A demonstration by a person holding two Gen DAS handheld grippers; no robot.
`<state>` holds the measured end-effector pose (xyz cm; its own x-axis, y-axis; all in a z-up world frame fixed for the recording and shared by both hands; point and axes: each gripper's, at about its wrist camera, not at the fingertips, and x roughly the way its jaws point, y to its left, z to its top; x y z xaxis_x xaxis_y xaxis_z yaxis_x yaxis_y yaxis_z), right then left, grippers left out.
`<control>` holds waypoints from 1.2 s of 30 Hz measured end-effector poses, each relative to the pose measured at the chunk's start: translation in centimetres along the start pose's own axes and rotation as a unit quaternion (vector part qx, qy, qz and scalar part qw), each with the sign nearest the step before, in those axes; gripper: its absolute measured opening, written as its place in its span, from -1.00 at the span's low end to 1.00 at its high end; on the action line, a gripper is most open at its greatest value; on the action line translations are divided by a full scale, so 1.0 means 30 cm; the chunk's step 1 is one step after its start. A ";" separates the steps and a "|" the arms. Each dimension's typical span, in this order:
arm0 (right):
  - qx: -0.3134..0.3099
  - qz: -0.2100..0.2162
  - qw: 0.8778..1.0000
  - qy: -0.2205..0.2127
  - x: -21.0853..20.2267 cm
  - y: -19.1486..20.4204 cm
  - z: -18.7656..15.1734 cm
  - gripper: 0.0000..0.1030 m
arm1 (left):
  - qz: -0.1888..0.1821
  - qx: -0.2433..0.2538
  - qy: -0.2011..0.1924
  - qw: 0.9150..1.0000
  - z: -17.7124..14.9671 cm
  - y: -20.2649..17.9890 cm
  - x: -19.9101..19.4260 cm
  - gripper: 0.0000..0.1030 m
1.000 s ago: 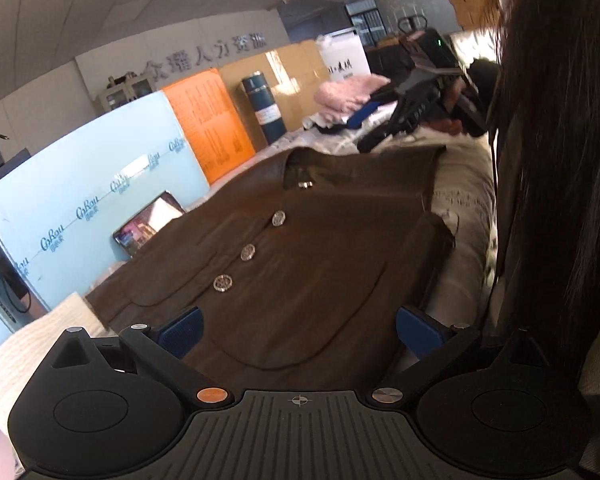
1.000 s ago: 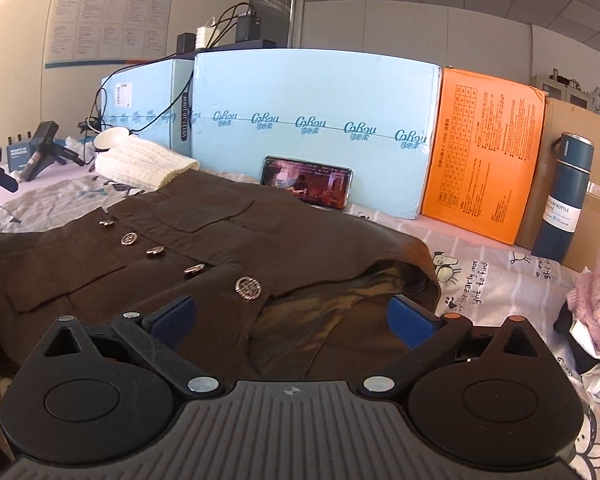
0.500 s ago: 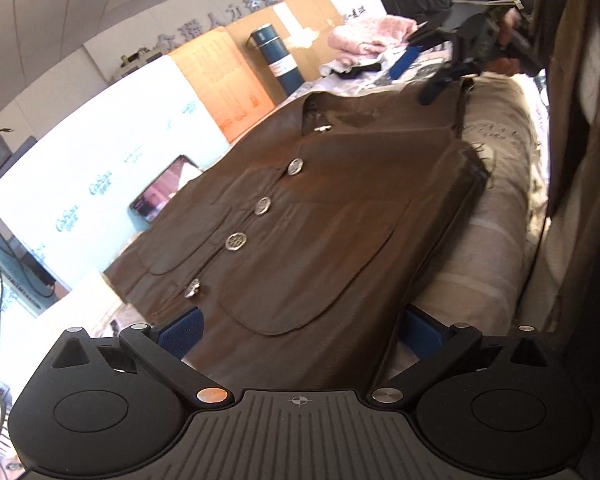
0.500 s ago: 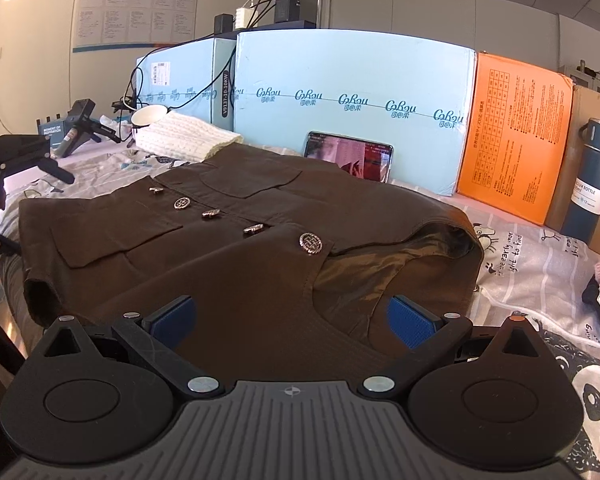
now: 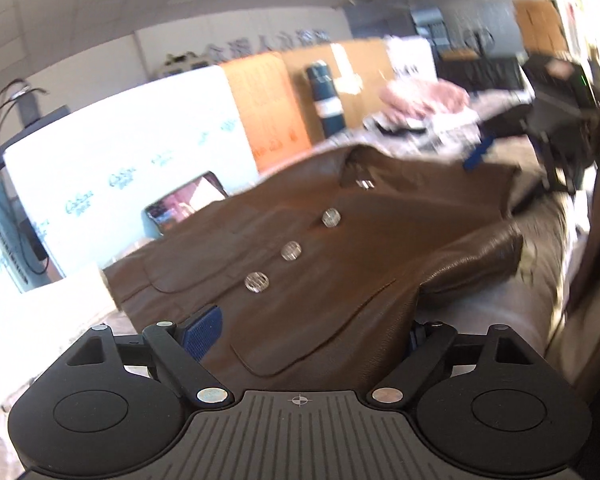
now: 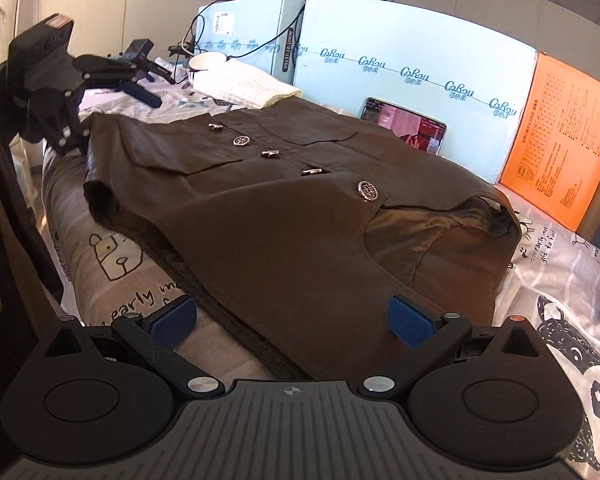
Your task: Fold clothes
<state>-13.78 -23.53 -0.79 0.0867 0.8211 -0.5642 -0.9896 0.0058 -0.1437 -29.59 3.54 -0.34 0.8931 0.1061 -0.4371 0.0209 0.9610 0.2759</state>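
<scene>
A brown buttoned jacket (image 5: 340, 264) lies flat, front up, on a bed with a printed grey sheet (image 6: 112, 248). In the left wrist view my left gripper (image 5: 306, 330) is open at the jacket's hem, its blue pads either side of the hem cloth; the right pad is partly hidden by the fabric. In the right wrist view the jacket (image 6: 284, 216) shows its silver buttons and open collar. My right gripper (image 6: 292, 320) is open and holds nothing, at the near shoulder edge. The left gripper (image 6: 100, 76) shows at the far hem end.
Light blue foam boards (image 6: 400, 60) and an orange board (image 6: 560, 152) stand along the far side. A phone (image 6: 404, 124) leans on the boards. A white knit garment (image 6: 244, 84) lies near the hem. A pink garment (image 5: 424, 96) and a blue bottle (image 5: 324, 100) are by the collar end.
Both gripper views have shifted. The right gripper has pulled back from over the collar to the jacket's near shoulder edge. The left gripper has dropped closer to the hem. The jacket has not moved.
</scene>
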 end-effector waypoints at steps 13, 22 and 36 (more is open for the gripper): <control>-0.038 -0.163 0.986 0.024 0.020 -0.074 0.014 0.92 | 0.021 0.027 -0.008 0.999 0.002 -0.010 0.031 0.51; -0.036 -0.097 0.995 0.013 -0.008 -0.069 0.014 -0.72 | -0.043 0.018 0.012 0.999 -0.010 -0.041 0.011 -0.67; -0.050 -0.130 0.987 -0.082 -0.127 -0.128 0.123 -0.86 | 0.035 0.038 -0.102 0.993 0.107 0.051 -0.017 -0.72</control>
<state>-10.73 -24.56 4.91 0.3076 0.8806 -0.3604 -0.9198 0.1782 -0.3497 -28.57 4.14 3.07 0.9656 0.1112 -0.2349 -0.0180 0.9302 0.3666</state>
